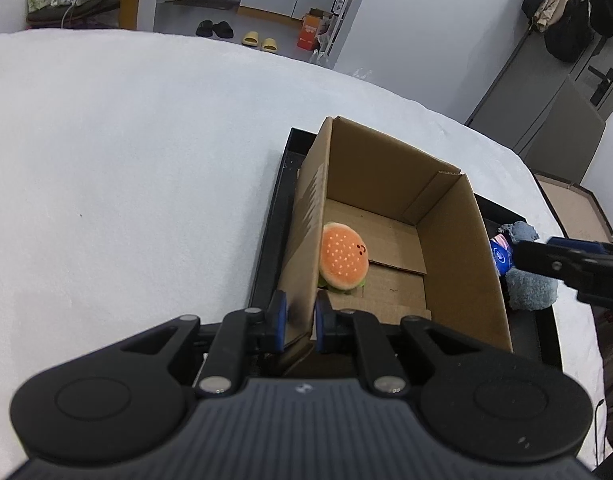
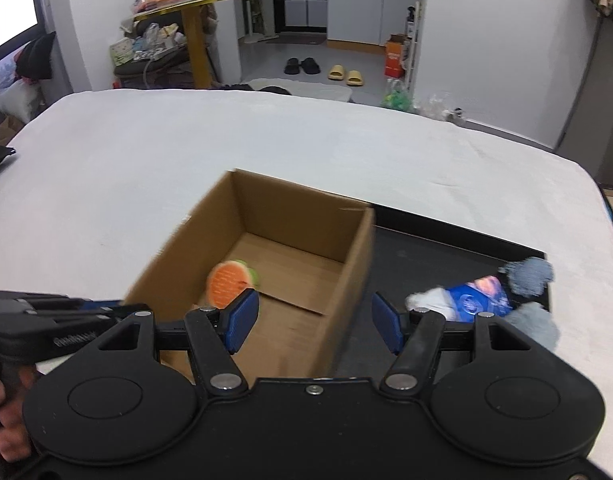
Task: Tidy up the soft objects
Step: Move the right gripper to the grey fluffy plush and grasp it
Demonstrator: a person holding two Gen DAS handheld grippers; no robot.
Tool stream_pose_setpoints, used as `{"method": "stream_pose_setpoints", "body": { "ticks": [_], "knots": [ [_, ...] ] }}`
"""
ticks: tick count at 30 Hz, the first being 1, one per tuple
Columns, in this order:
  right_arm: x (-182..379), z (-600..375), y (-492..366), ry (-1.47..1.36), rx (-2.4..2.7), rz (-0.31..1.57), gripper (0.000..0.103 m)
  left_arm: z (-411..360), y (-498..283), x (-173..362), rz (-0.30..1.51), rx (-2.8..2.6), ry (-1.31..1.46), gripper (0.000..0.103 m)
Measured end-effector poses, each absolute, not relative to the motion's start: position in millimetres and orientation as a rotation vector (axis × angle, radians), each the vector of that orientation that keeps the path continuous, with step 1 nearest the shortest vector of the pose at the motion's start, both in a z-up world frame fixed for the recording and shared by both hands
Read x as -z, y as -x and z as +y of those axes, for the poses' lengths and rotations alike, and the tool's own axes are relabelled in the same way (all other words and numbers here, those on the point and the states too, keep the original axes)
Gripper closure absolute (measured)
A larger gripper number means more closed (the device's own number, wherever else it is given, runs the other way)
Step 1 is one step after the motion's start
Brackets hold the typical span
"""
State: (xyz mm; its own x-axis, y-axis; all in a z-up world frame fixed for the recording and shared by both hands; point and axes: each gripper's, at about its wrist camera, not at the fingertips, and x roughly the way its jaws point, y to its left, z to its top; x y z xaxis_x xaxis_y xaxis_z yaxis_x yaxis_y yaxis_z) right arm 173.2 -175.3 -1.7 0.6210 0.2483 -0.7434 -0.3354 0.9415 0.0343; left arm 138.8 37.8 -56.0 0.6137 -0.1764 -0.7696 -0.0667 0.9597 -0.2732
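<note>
Cardboard box [image 1: 446, 240] sits on a black tray [image 1: 274, 216] near my edge of the white-covered table [image 1: 126, 160], with wide bare cloth beyond and to its left. I see the burger plush [image 1: 342, 258] lying inside against the left wall. My left gripper [image 1: 300, 320] is clamped on that wall's near rim. My right gripper [image 2: 312, 320] stands apart, empty, over the box's right wall; grey-blue soft toys [image 2: 526, 292] lie on the tray beside it.
</note>
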Motion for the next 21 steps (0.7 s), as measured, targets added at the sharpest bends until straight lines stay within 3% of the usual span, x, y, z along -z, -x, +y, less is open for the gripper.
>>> {"method": "stream_pose_setpoints", "body": {
  "ticks": [4, 6, 10, 13, 21],
  "knots": [
    [2.8, -196.8, -173.8, 0.103, -0.311, 0.835, 0.04, 33.9, -134.6, 51.8, 0.882, 0.069, 0.268, 0.091],
    [4.5, -208.5, -174.5, 0.1, -0.301, 0.833, 0.037, 31.6, -133.0, 49.7, 0.87, 0.065, 0.256, 0.086],
    [10.0, -233.1, -175.7, 0.078, -0.276, 0.831, 0.034, 22.9, -132.4, 46.5, 0.864, 0.04, 0.204, 0.05],
    [16.3, -252.9, -177.3, 0.05, -0.251, 0.831, 0.031, 12.2, -132.0, 44.4, 0.855, 0.026, 0.141, 0.036],
    [50.4, -289.5, -188.4, -0.053, -0.164, 0.847, 0.029, 2.0, -137.3, 46.2, 0.88, -0.009, 0.092, 0.029]
  ]
}}
